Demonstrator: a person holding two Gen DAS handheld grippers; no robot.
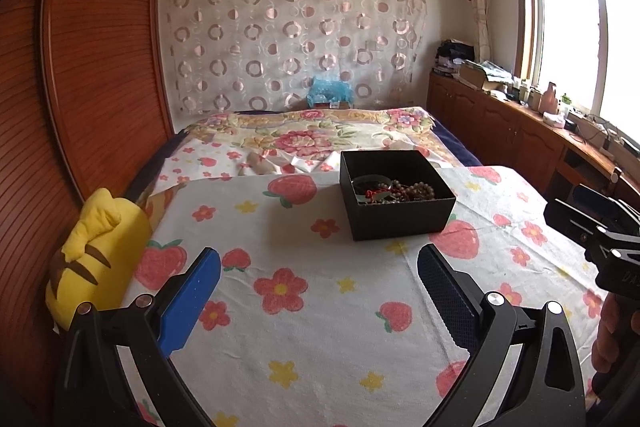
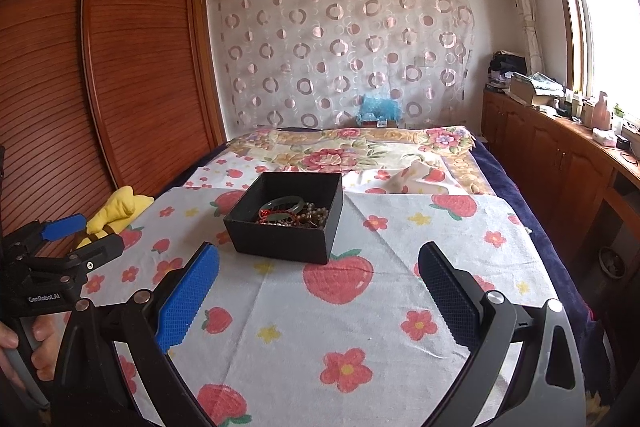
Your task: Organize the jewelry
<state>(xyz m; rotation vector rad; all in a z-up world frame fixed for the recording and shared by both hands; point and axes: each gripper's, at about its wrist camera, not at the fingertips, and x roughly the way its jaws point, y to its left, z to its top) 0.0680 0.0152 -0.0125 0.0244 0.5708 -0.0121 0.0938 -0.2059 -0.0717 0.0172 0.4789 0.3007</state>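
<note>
A black box (image 1: 396, 195) sits on the strawberry-print cloth (image 1: 320, 307) covering the bed, holding a green bangle (image 2: 282, 205) and tangled bead strands (image 1: 412, 191). Both the left gripper (image 1: 318, 287) and the right gripper (image 2: 318, 287) hover near it, fingers spread wide and holding nothing. A yellow plush toy (image 1: 96, 251) lies at the cloth's left edge.

Black box (image 2: 288, 235) on white strawberry-and-flower cloth (image 2: 360, 327), blue fingers (image 2: 188, 295)
</note>
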